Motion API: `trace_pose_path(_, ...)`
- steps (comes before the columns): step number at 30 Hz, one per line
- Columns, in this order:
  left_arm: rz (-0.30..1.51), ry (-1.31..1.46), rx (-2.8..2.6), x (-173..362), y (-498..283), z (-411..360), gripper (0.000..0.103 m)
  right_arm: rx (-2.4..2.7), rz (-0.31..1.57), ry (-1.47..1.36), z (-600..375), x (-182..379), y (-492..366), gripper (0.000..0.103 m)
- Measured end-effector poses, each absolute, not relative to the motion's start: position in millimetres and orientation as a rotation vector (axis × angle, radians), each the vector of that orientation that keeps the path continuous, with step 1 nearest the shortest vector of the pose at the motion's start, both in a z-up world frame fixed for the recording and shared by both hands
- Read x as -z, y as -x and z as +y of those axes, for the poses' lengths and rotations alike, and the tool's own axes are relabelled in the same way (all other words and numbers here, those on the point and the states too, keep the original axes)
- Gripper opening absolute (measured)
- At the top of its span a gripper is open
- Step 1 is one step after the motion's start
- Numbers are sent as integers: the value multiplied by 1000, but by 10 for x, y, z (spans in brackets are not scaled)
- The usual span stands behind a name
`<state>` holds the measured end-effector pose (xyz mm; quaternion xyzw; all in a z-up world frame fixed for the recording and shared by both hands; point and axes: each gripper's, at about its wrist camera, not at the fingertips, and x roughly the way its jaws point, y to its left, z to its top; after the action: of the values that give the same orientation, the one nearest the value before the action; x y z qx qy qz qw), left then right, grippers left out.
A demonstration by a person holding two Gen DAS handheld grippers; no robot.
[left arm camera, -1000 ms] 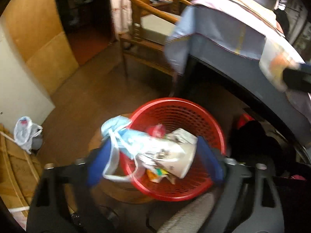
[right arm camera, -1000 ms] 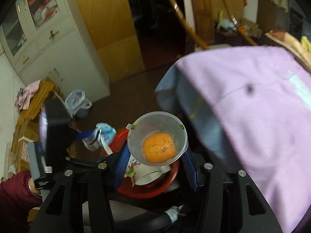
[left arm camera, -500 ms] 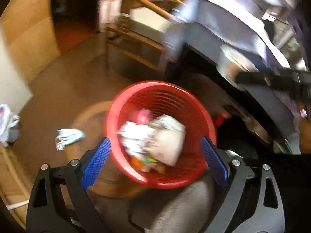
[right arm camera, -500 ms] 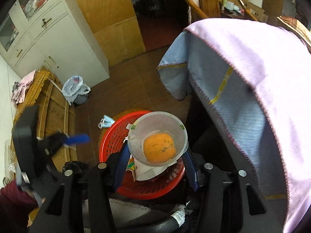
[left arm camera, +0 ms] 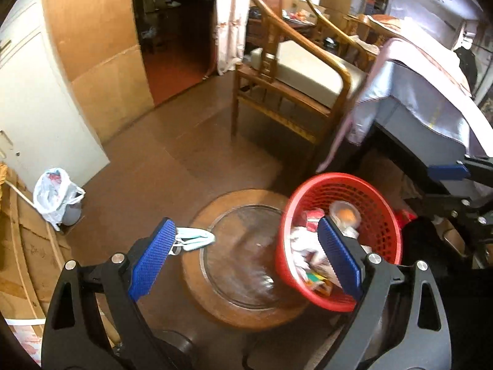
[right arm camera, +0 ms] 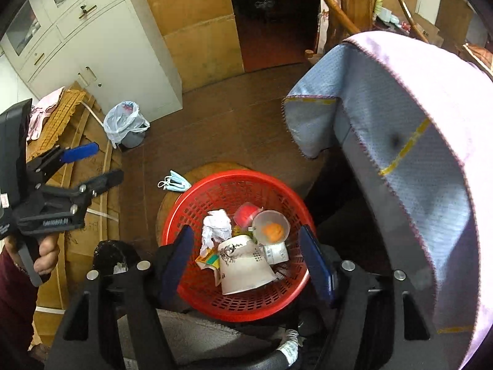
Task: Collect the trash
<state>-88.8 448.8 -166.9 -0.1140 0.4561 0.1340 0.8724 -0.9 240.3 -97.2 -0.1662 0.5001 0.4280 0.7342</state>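
Two grippers are in view, both with fingers spread wide and holding nothing. The left gripper (left arm camera: pixel 246 256) points down over a round wooden stool (left arm camera: pixel 246 277), its fingers straddling the stool's top; in the right wrist view the same gripper (right arm camera: pixel 92 165) appears at the far left, gripped by the person's hand (right arm camera: pixel 46 251) and pointing to the right, well apart from the basket. The right gripper (right arm camera: pixel 246 262) hangs directly above the red basket (right arm camera: pixel 215 191), one finger over each side of the rim.

The basket rests on the stool's right portion, partly overhanging it. Inside lie a large white paper cup (right arm camera: pixel 245 266) on its side, a crumpled white tissue (right arm camera: pixel 217 226), a red lid (right arm camera: pixel 245 214) and a clear plastic cup (right arm camera: pixel 271 226) with something orange in it — all loose, none touching the fingers.

A blue face mask (left arm camera: pixel 194 237) lies at the stool's left edge, outside the basket, just beside the left gripper's left finger — contact cannot be told. A small bin lined with a plastic bag (right arm camera: pixel 124 123) stands by the white cabinet (right arm camera: pixel 101 58).
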Motion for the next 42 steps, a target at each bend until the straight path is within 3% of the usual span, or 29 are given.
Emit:
trace_pose_path(6,1026,199,-210,1688,727,3924,90,-844,1114,404,2160,988,28,72)
trace_pose_path(8,1049,184,-213,1695,697,3746,91,-796,1127,422,2016,986,34,82)
trace_pose_path(11,1114,175,-202,1721,713,3515,92,-750,1124,426,1816,968,62,86)
trace_pose_path(19,1077,10,-253,1635,809,3095,94,-722,1187,378,1506,1115,181,87)
trace_pose_path(42,1094,11,-274,1701,757,3113,94,-738,1216,408,1495,1179,341,87)
